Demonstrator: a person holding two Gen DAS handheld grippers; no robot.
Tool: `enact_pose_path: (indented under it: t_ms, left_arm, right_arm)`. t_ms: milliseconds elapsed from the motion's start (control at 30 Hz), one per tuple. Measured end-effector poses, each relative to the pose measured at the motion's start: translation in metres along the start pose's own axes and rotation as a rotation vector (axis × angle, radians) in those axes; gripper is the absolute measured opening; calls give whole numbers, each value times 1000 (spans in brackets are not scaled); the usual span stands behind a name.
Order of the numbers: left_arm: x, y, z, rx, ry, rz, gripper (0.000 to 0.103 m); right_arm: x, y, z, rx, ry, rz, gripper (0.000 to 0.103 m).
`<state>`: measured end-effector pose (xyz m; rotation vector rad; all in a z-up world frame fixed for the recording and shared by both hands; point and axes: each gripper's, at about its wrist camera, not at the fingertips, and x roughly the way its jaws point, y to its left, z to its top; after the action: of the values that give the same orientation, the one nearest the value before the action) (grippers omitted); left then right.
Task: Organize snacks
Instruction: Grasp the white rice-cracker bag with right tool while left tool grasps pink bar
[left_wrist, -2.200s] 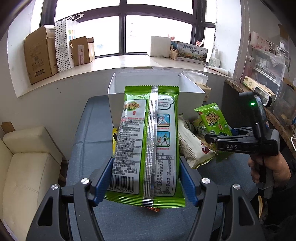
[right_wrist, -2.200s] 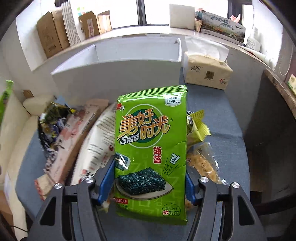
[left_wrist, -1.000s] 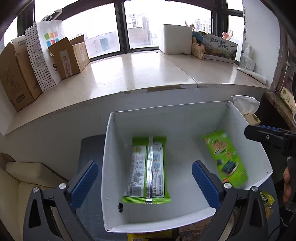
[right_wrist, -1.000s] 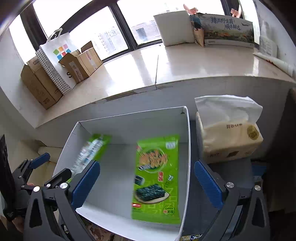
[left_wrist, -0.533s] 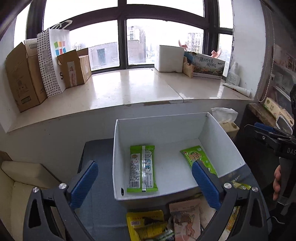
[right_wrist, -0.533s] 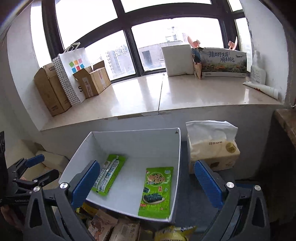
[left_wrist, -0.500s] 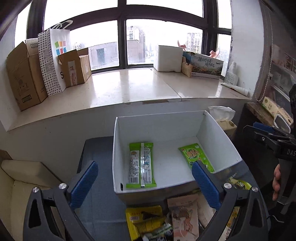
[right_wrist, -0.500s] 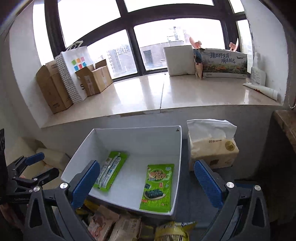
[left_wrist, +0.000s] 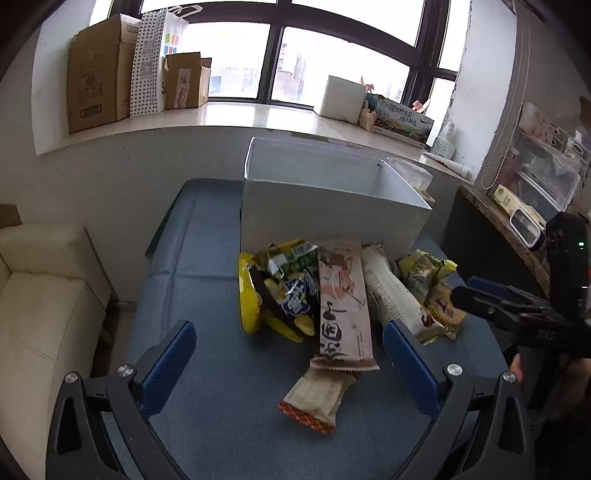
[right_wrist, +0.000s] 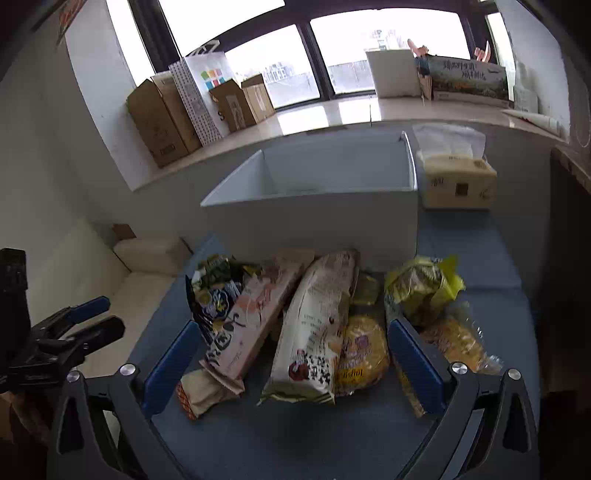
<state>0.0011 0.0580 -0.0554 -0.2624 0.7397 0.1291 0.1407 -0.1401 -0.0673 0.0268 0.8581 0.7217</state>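
Left gripper (left_wrist: 290, 363) wide open, empty, above the pink packet (left_wrist: 344, 304). Right gripper (right_wrist: 291, 356) also spread wide, nothing held, straddling the white packet (right_wrist: 314, 328). Snack pile sits on the blue table (left_wrist: 207, 280), just in front of the white box (left_wrist: 325, 206).

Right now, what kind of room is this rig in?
Probably an office or storeroom corner, not a kitchen. Cardboard boxes stand on a wide window sill, a cream sofa sits beside the blue table, and a cluttered shelf lines the right wall.
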Motion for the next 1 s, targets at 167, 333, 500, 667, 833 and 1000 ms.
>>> enact_pose_path:
  t_ms: [167, 333, 500, 667, 833, 1000]
  left_arm:
    - [-3, -7, -11, 41, -7, 32, 103]
    - [0, -21, -17, 86, 6, 26, 103]
    - [4, -35, -22, 136, 10, 30, 103]
    - [13, -40, -24, 140, 34, 26, 103]
    - [25, -45, -22, 145, 61, 8, 103]
    - [44, -61, -10, 173, 80, -23, 103]
  right_arm:
    - [39, -1, -2, -30, 111, 6, 103]
    - [74, -6, 6, -43, 157, -45, 103]
    - [106, -13, 3, -38, 242, -70, 95]
    - [106, -9, -2, -103, 221, -107, 59]
    - [93, -1, -8, -127, 213, -102, 43]
    - [58, -6, -14, -56, 180, -24, 39]
